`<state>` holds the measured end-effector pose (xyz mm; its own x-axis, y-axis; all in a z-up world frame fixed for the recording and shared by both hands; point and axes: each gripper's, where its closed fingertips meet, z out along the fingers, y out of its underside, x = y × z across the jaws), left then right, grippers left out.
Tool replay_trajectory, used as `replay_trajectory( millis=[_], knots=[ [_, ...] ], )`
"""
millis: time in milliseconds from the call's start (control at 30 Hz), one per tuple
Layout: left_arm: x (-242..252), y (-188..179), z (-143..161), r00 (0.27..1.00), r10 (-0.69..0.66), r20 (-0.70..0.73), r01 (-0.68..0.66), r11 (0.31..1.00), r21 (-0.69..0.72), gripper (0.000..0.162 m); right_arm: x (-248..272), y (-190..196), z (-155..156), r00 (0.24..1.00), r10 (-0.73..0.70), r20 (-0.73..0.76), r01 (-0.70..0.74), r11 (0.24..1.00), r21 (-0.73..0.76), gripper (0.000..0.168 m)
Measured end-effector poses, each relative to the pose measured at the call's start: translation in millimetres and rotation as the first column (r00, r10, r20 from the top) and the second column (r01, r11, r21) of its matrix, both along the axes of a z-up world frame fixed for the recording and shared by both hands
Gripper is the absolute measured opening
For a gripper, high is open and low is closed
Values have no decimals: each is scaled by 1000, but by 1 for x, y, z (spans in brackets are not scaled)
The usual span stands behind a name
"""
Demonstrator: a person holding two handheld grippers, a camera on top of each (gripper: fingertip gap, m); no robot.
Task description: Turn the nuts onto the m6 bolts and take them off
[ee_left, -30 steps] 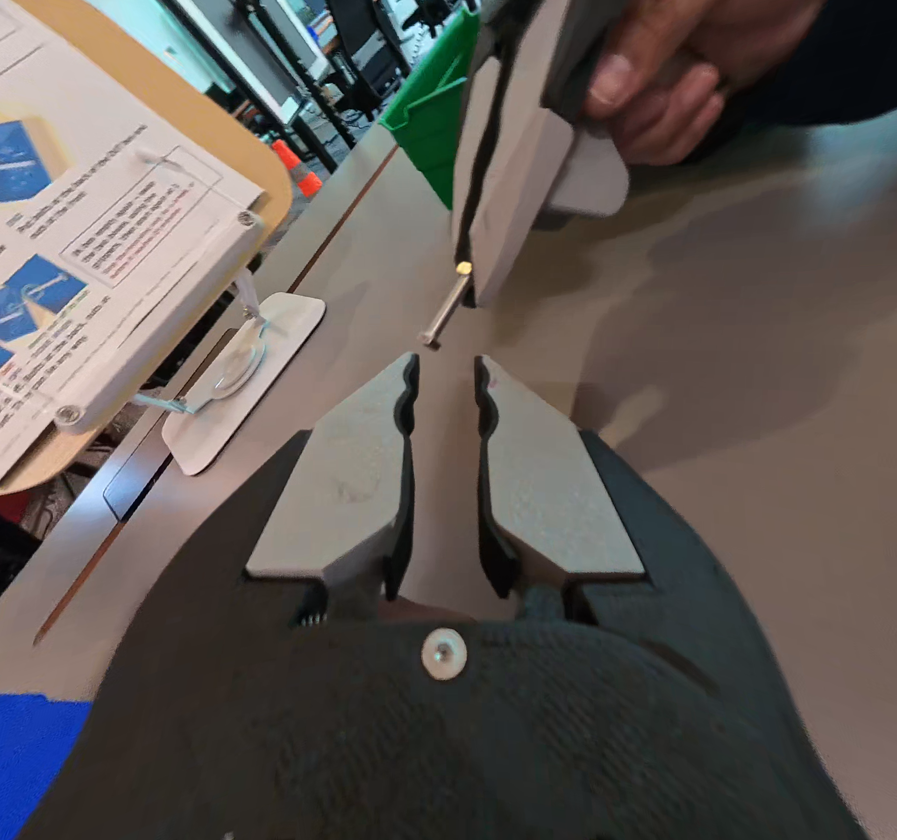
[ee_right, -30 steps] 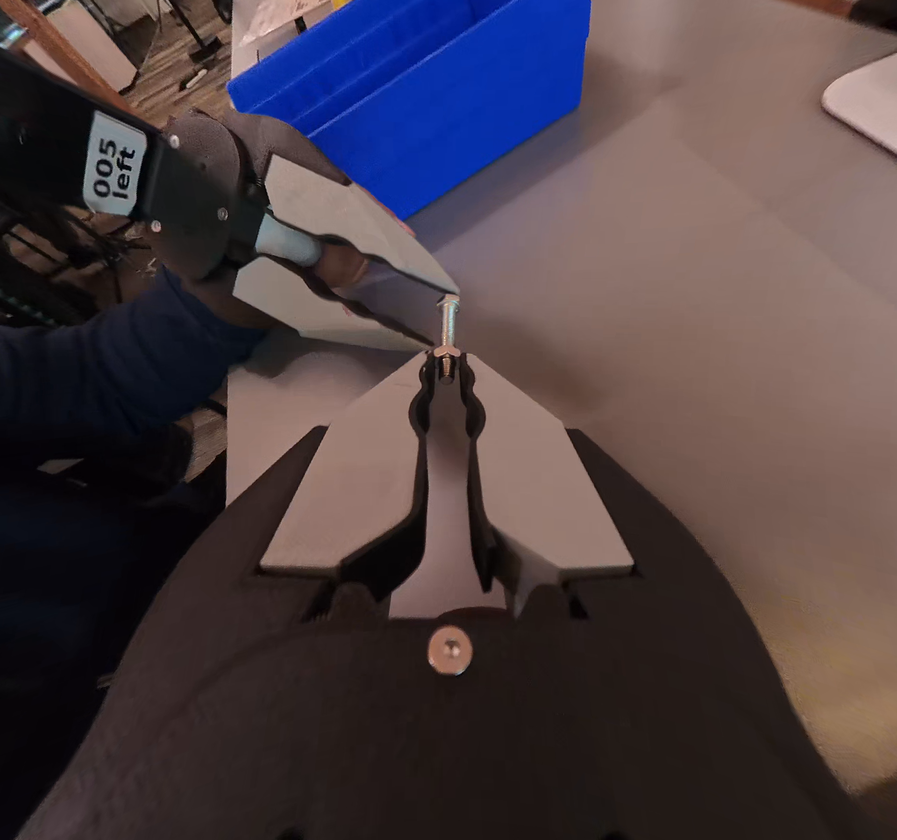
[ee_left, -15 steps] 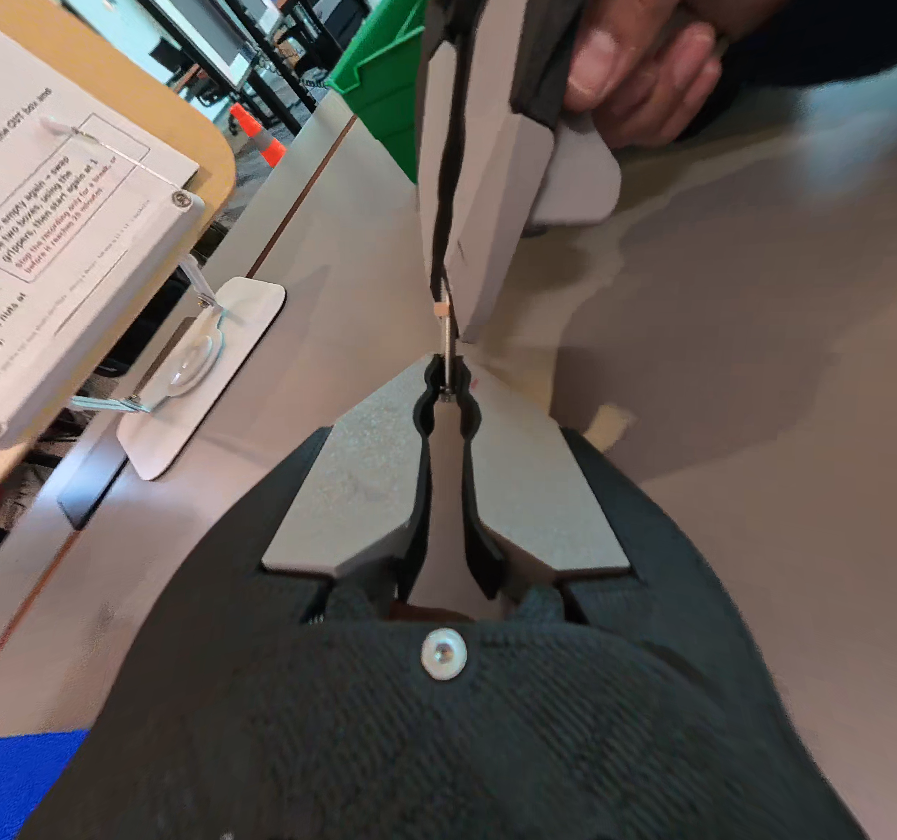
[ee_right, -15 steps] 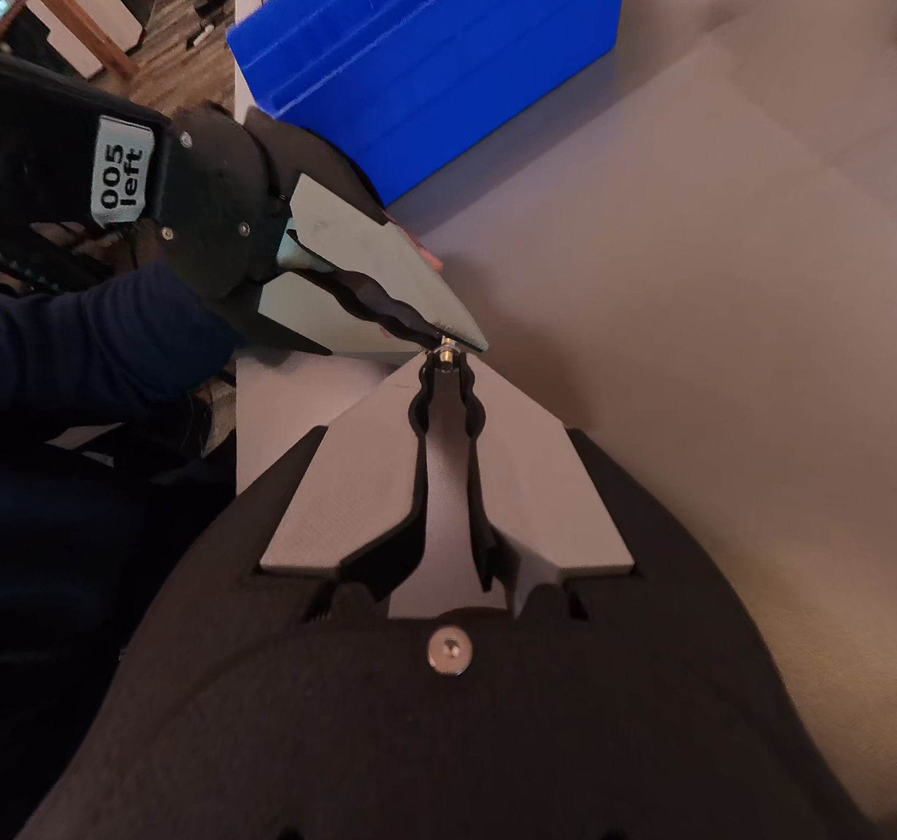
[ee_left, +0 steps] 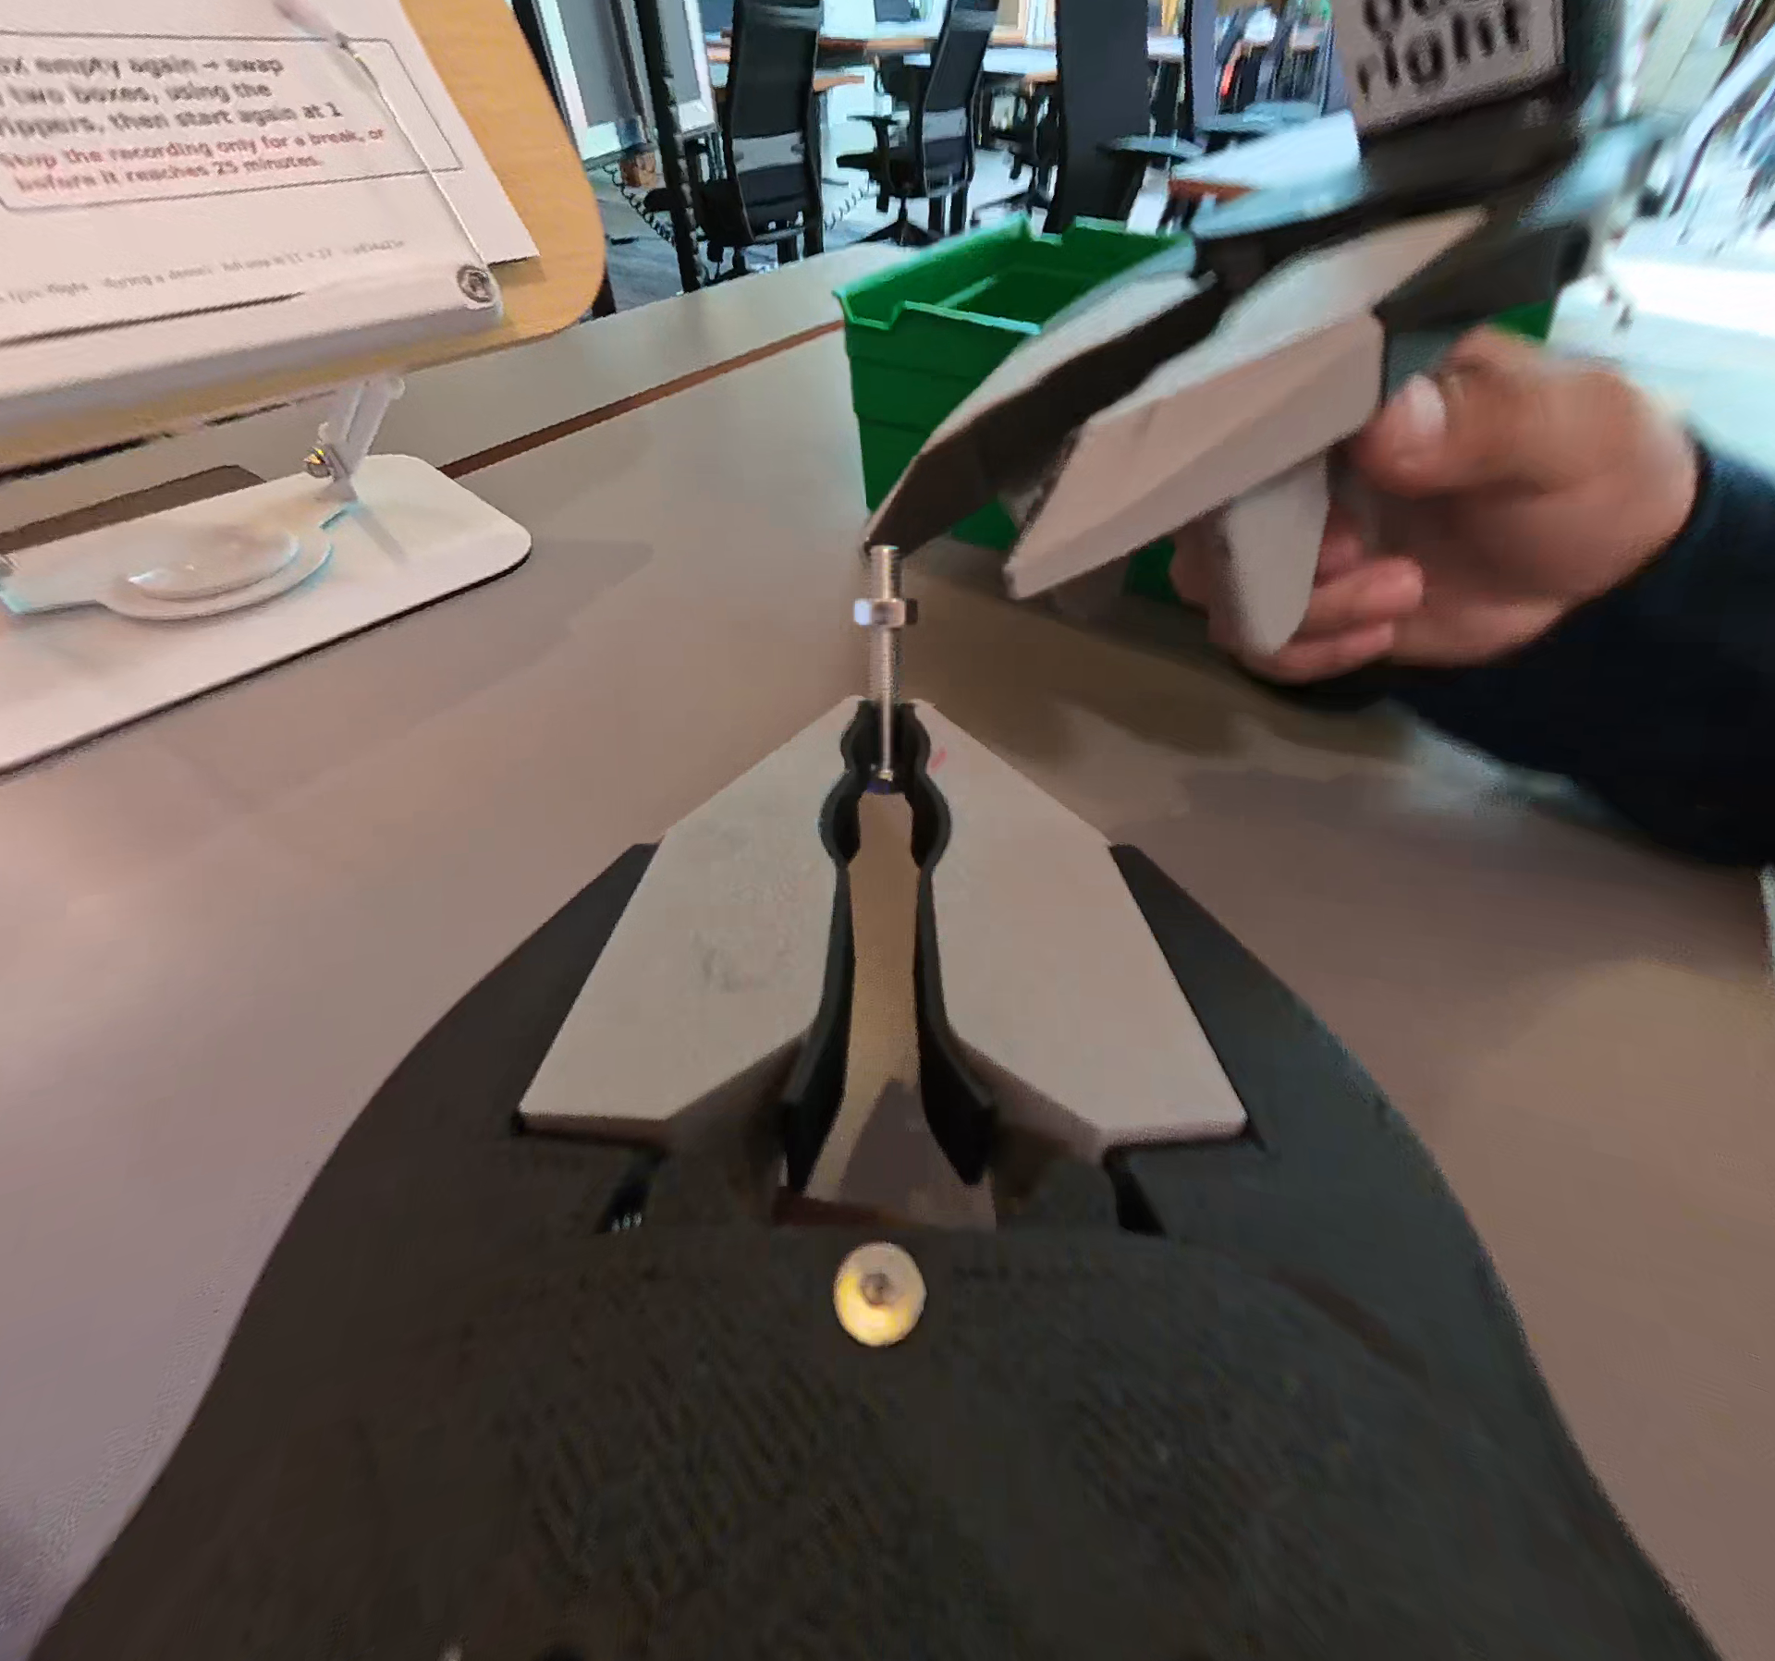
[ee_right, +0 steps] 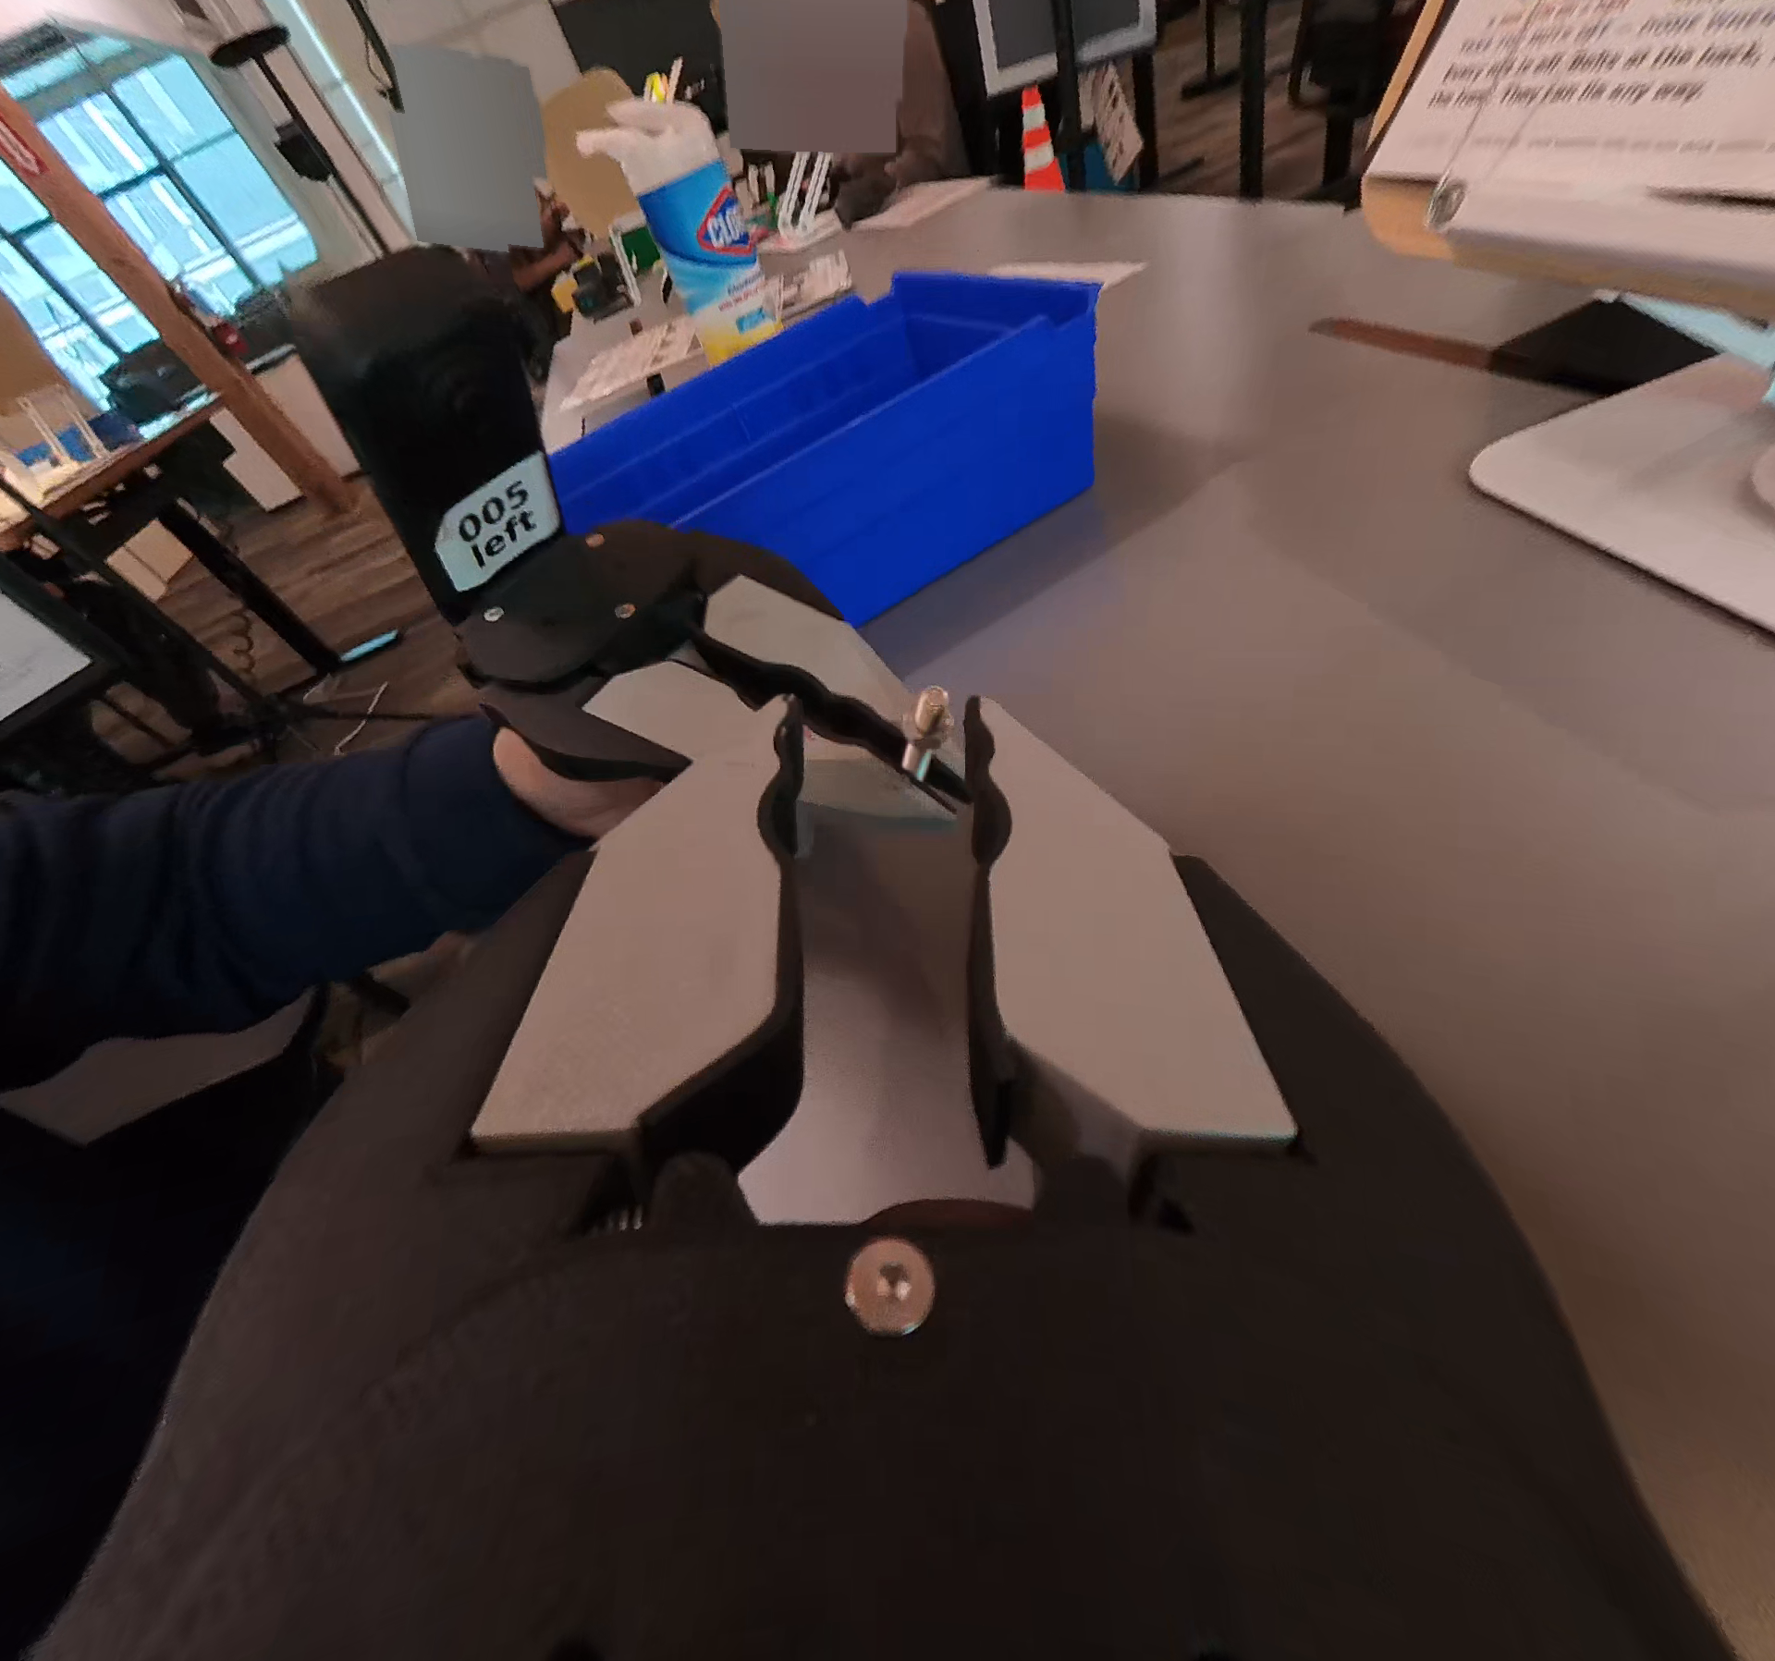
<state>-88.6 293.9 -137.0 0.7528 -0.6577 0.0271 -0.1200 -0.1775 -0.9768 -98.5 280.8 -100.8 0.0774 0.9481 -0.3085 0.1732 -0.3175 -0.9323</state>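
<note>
My left gripper point(ee_left: 886, 741) is shut on the lower end of a silver bolt point(ee_left: 884, 664), which stands up from its fingertips. A silver nut point(ee_left: 886, 611) sits on the thread near the bolt's free end. My right gripper point(ee_left: 951, 559) is open at the upper right, one fingertip just by the bolt's tip. In the right wrist view the right gripper point(ee_right: 884, 751) is open; the bolt point(ee_right: 924, 746) with its nut point(ee_right: 932, 729) stands between its fingers point(ee_right: 984, 751) without being pressed. The left gripper point(ee_right: 946, 789) holds the bolt there from the left.
A green bin point(ee_left: 960, 338) stands behind the bolt, a blue bin point(ee_right: 864, 462) on the grey table point(ee_right: 1345, 751). A document stand point(ee_left: 240, 174) on a white base point(ee_left: 288, 559) is at the table's side. A wipes canister point(ee_right: 706, 242) stands behind the blue bin. Both grippers' tips are close together, under 4 cm apart.
The right gripper held the bolt at the nut; the left gripper shut on the bolt's other end. The right gripper has now opened and let go. Both grippers have tilted up.
</note>
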Motion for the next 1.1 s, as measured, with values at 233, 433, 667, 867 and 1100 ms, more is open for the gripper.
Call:
replay_trajectory(
  millis=[233, 433, 667, 867, 1100],
  knots=[
    [6, 36, 47, 957, -48, 285, 48, 999, 7, 2, 10, 32, 13, 973, -197, -124, 210, 973, 99, 40],
    [13, 30, 25, 964, -97, 248, 99, 995, 7, 2, 17, 38, 22, 956, -219, -197, 233, 971, 47, 25],
    [28, 16, 26, 960, -162, 227, 169, 986, -14, 2, -4, 14, 14, 979, -123, -162, 131, 991, 38, 40],
    [30, 11, 32, 967, -151, 206, 149, 988, 24, 2, 2, 19, 20, 971, -176, -161, 199, 970, 138, 35],
    [25, 13, 24, 971, -133, 196, 139, 990, -18, 2, 4, 15, 22, 977, -126, -171, 144, 985, 100, 24]
  ],
)
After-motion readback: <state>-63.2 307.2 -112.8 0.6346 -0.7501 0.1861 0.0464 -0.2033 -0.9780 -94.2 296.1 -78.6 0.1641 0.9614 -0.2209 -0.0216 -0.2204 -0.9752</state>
